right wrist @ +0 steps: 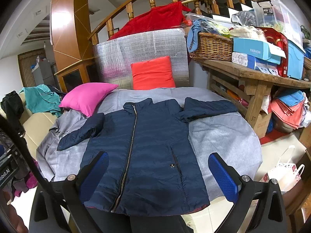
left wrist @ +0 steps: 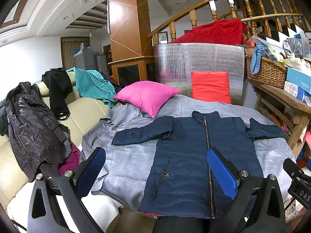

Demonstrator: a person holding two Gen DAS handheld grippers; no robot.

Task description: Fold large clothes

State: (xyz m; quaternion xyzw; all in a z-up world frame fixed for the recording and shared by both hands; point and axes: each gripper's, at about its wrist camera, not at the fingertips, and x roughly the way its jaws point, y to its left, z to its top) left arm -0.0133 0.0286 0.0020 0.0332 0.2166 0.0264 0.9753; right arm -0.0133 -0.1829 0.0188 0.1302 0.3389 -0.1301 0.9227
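Beyond the left hand-held gripper (left wrist: pixel 158 169): pink cushion (left wrist: pixel 148 96) ahead-left, red-orange cushion (left wrist: pixel 210 87) straight ahead against silver foil panel (left wrist: pixel 198 66). Off to its left, black jacket (left wrist: pixel 33 128) and teal garment (left wrist: pixel 93 86) draped over cream sofa (left wrist: pixel 85 112). Right of the right hand-held gripper (right wrist: pixel 158 171): wooden desk (right wrist: pixel 252 73) with wicker basket (right wrist: pixel 211 46) and boxes. Both hand-held grippers with fingers wide apart, empty. Navy jacket (left wrist: pixel 184 155) directly below and ahead of both, flat, zipped, sleeves outspread on grey cloth (right wrist: pixel 219 132).
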